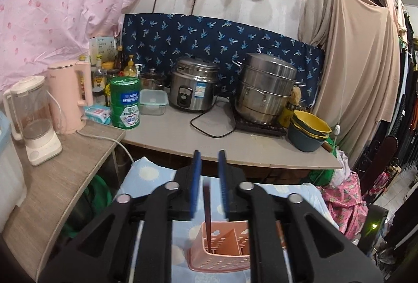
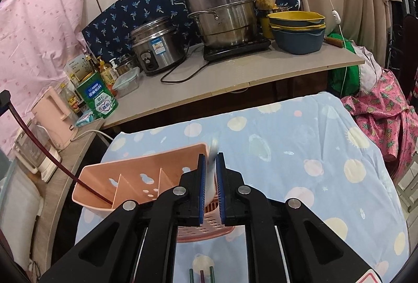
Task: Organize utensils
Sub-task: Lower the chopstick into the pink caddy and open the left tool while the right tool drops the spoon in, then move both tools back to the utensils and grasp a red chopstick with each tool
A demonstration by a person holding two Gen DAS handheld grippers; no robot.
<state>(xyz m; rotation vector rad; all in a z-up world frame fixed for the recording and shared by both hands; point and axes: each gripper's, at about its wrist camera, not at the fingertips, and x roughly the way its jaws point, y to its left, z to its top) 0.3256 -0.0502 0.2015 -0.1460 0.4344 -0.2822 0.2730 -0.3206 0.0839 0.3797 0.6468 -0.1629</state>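
A pink perforated utensil caddy (image 2: 135,178) stands on the table's blue planet-print cloth (image 2: 300,152). My left gripper (image 1: 209,154) hovers over the caddy (image 1: 222,243), its blue pads apart. A dark red chopstick (image 1: 207,207) stands loose between them, its lower end in the caddy. The right wrist view shows this chopstick (image 2: 49,154) slanting into the caddy's left compartment. My right gripper (image 2: 211,156) is above the caddy's right end. A blurred white utensil (image 2: 212,165) hangs between its slightly parted pads, not pressed by them.
Three chopstick ends (image 2: 201,275) lie on the cloth below my right gripper. Behind the table a counter (image 1: 183,136) holds a rice cooker (image 1: 192,84), a steel steamer pot (image 1: 263,89), stacked bowls (image 1: 308,131) and a green tin (image 1: 125,102). A kettle (image 1: 69,97) and a blender (image 1: 34,120) stand on the left shelf.
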